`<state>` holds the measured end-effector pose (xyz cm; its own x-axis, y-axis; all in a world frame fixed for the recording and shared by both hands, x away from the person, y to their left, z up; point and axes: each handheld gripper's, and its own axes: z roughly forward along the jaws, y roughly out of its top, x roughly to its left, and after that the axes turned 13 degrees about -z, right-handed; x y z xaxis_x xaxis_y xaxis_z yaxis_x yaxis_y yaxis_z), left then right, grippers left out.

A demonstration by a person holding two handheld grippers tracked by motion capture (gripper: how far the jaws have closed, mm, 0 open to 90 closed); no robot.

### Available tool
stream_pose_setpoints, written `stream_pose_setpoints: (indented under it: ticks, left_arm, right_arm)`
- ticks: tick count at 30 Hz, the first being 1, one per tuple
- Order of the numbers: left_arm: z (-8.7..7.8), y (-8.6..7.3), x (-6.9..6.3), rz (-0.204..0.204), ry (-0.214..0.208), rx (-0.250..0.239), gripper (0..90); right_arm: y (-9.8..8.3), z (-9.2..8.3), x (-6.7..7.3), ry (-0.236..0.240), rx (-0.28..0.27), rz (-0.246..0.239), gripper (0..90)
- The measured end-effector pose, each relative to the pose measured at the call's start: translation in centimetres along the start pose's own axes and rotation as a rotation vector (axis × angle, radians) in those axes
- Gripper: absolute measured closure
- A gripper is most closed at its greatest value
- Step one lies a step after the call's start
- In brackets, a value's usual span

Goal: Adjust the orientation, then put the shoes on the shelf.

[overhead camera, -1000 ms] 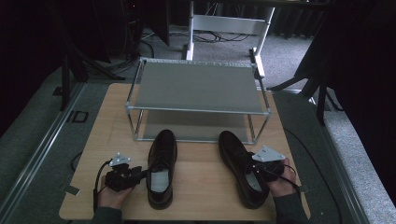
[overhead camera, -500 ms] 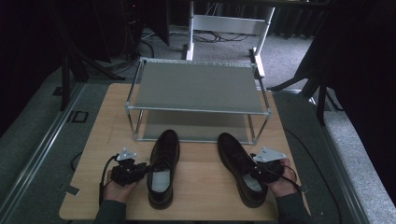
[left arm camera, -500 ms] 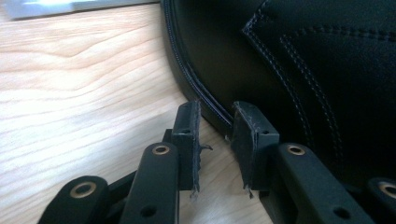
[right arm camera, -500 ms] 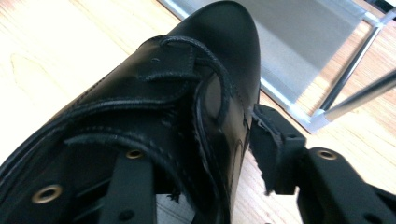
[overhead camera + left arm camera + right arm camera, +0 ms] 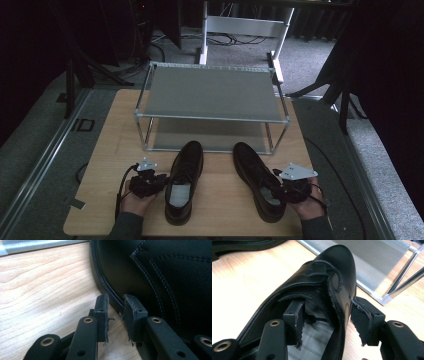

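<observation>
2 black shoes lie side by side on the near half of the wooden table, toes pointing far toward the 2-tier rack. The right gripper is wide apart, straddling the right shoe at its collar — 1 jaw inside, 1 outside, gripping nothing yet. The left gripper, parted a little and empty, sits just left of the left shoe, its sole edge just ahead.
</observation>
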<state>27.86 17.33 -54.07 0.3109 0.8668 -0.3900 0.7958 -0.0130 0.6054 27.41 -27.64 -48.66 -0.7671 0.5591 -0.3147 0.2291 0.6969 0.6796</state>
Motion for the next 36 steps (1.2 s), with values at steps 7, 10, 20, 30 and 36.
stream_pose_setpoints:
  ticks: [7,10,20,30,36]
  left_arm:
    - [0.1,-0.1,-0.3,0.000,-0.013,0.007,74.6]
    - [0.3,-0.1,-0.8,0.007,-0.020,0.011,74.6]
    - [1.5,0.0,-2.8,0.039,-0.059,0.031,74.4]
    - [2.6,0.0,-4.3,0.052,-0.088,0.036,74.5]
    - [3.2,-0.1,-5.4,0.059,-0.101,0.035,74.5]
  right_arm:
    - [0.1,-0.8,0.2,-0.011,-0.016,0.006,43.3]
    - [-0.2,-0.9,0.1,-0.002,-0.021,0.025,43.3]
    - [-0.8,-0.9,-0.3,0.032,-0.038,0.060,46.0]
    - [-0.8,-0.8,-0.3,0.053,-0.040,0.069,50.1]
    - [-0.5,-0.5,-0.7,0.074,-0.005,0.084,50.1]
